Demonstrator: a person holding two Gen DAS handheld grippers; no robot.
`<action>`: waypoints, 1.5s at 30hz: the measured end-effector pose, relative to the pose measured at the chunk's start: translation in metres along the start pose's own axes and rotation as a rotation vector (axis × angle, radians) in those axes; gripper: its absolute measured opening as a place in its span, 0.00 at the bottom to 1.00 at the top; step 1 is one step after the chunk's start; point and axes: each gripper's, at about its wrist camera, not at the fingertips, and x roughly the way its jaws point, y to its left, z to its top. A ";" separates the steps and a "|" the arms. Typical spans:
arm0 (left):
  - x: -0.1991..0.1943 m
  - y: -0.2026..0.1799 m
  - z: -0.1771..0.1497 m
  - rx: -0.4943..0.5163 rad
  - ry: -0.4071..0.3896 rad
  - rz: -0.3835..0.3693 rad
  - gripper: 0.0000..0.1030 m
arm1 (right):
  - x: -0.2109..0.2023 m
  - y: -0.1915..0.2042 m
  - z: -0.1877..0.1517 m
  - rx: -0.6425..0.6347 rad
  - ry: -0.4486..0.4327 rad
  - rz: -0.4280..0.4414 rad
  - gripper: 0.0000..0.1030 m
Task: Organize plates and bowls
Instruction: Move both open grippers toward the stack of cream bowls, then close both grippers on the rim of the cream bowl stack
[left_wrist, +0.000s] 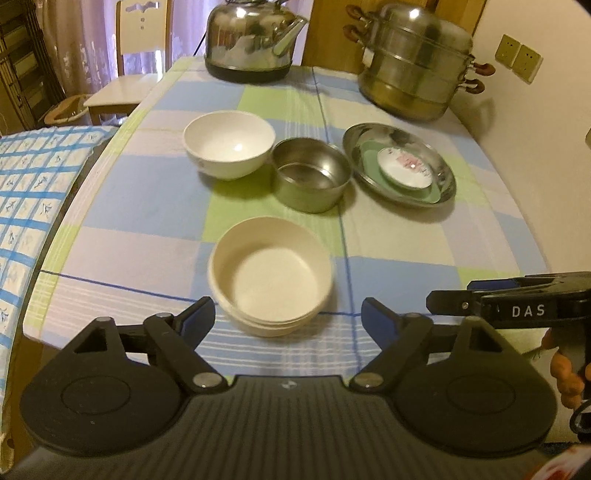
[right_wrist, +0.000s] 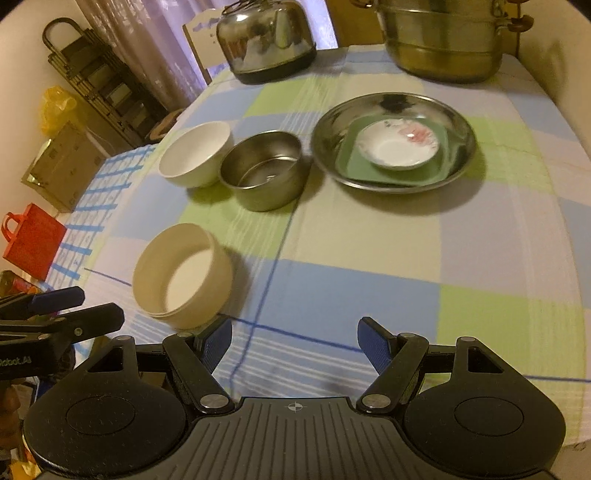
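Observation:
A cream bowl (left_wrist: 271, 275) (right_wrist: 183, 275) sits near the table's front. Behind it stand a white bowl (left_wrist: 229, 146) (right_wrist: 195, 153) and a steel bowl (left_wrist: 310, 173) (right_wrist: 264, 170), side by side. To their right a steel plate (left_wrist: 356, 147) (right_wrist: 325, 136) holds a green square plate (left_wrist: 369, 162) (right_wrist: 351, 162) with a small flowered dish (left_wrist: 404, 168) (right_wrist: 397, 149) on top. My left gripper (left_wrist: 288, 317) is open and empty just in front of the cream bowl. My right gripper (right_wrist: 295, 345) is open and empty over the cloth, right of that bowl.
A checked cloth (left_wrist: 166, 199) (right_wrist: 369, 258) covers the table. A steel kettle (left_wrist: 251, 40) (right_wrist: 266, 40) and a stacked steamer pot (left_wrist: 417, 62) (right_wrist: 443, 40) stand at the back. A chair (left_wrist: 125, 74) is behind the table, a red bag (right_wrist: 33, 240) on the floor at left.

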 end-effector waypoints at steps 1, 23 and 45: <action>0.002 0.006 0.000 0.001 0.013 0.002 0.82 | 0.003 0.005 -0.001 0.002 0.002 -0.001 0.73; 0.042 0.079 0.017 0.053 0.088 -0.066 0.75 | 0.051 0.072 0.000 0.094 -0.037 -0.078 0.72; 0.079 0.075 0.029 0.067 0.107 -0.083 0.51 | 0.085 0.077 0.012 0.074 -0.028 -0.099 0.49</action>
